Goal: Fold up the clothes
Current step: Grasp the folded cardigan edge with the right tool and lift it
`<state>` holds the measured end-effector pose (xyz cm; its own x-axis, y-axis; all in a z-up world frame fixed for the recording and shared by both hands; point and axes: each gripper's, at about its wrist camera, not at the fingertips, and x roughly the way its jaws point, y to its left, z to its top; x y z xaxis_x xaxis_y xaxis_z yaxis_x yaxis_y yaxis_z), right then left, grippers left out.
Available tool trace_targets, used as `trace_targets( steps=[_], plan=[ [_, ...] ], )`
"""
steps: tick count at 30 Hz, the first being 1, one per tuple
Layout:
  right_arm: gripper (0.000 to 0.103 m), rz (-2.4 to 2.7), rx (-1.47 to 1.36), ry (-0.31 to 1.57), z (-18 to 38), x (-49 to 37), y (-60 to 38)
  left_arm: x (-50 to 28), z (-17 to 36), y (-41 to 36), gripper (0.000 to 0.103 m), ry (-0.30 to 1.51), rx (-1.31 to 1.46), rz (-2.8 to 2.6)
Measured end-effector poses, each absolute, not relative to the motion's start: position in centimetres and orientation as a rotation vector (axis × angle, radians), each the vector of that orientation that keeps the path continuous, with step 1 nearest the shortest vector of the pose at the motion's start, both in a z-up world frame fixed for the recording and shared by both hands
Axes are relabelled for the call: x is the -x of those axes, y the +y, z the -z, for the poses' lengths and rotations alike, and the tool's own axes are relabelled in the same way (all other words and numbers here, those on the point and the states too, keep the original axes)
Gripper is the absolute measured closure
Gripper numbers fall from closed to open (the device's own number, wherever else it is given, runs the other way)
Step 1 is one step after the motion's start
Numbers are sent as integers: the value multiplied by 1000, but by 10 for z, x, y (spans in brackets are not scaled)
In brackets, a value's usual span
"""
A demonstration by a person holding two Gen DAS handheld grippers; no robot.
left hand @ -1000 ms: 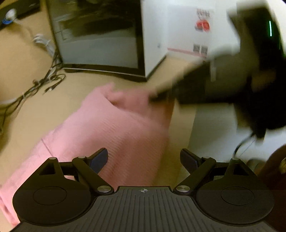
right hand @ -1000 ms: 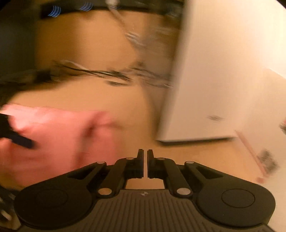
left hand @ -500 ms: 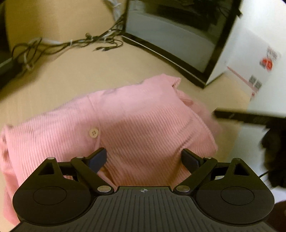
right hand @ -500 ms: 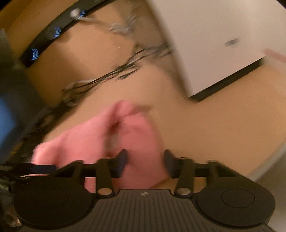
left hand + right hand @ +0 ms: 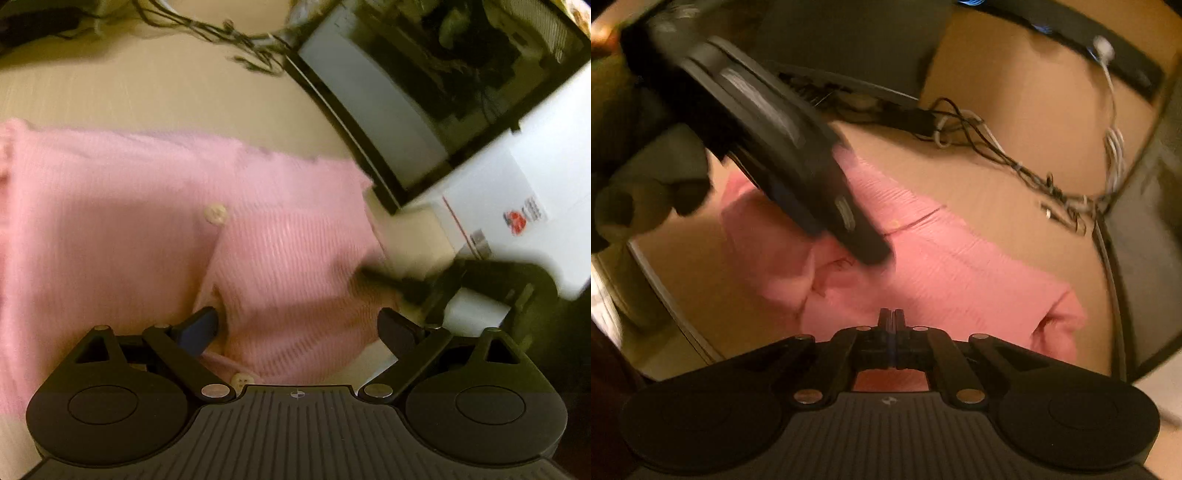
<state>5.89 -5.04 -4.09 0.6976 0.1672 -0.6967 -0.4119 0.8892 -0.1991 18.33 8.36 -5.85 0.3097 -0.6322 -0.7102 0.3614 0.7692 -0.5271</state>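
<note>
Black, the left tool point(image 5: 297, 325) hung spread over the pink shirt point(image 5: 147, 229), which lay on the tan desk point(image 5: 129, 92). The right tool point(image 5: 892, 317) was pressed together at the shirt's edge; whether it pinched cloth, I cannot tell. Only the left view showed a white box point(image 5: 535, 177); only the right showed a gloved hand point(image 5: 646, 177).

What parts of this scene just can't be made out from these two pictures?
- Pink shirt: its near part lies behind the left gripper body in the left wrist view, and the picture's left edge cuts it off.
- Whether the shut right gripper pinches any cloth: its tips are too small and close.
- Label on the white box: print too blurred.
</note>
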Motion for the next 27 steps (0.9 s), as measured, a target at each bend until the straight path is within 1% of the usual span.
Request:
trace_targets(
  steps=[2,3,4,5,7,8,9,11,12,14,16,17,18,19,20,21,23,24,25,26,27],
  plan=[
    [101,-307,310,731,35,-58,-57,-180,42,100,7,1009,298,648],
    [98,-296,288,730,32,-58,-61,-177,34,109,7,973,296,630],
    [90,-291,274,732,30,-58,-64,-175,27,120,7,936,282,596],
    [71,-307,275,732,28,-57,-63,-172,22,130,7,898,265,559],
    [50,-365,306,716,24,-54,-55,-170,20,155,7,853,250,460],
    [49,-405,333,703,23,-53,-47,-168,20,168,8,830,242,410],
    [48,-457,363,699,22,-53,-34,-167,22,183,9,826,260,361],
    [43,-553,420,689,24,-59,-1,-165,27,212,13,822,301,264],
    [43,-585,454,681,27,-63,14,-164,29,224,15,819,329,237],
    [43,-643,524,663,33,-72,44,-163,31,244,22,803,368,218],
    [43,-624,572,643,39,-85,70,-162,30,256,36,782,386,207],
    [43,-612,584,640,40,-92,81,-161,30,262,39,771,395,201],
    [43,-623,582,648,38,-98,88,-160,29,268,42,760,403,195],
    [42,-652,589,658,36,-98,93,-159,29,274,42,749,412,190],
    [37,-673,620,672,38,-96,98,-157,31,278,42,746,427,189],
    [35,-686,683,685,46,-94,103,-154,34,282,42,744,443,188],
    [35,-687,798,696,64,-89,110,-149,39,289,41,741,474,187],
    [39,-672,827,695,71,-88,110,-146,41,293,41,739,490,186],
    [72,-655,801,704,69,-94,105,-144,44,297,40,737,506,186],
    [94,-637,762,717,67,-100,100,-141,47,301,39,735,522,185],
    [94,-611,647,754,54,-111,90,-141,48,301,36,733,518,202]
  ],
)
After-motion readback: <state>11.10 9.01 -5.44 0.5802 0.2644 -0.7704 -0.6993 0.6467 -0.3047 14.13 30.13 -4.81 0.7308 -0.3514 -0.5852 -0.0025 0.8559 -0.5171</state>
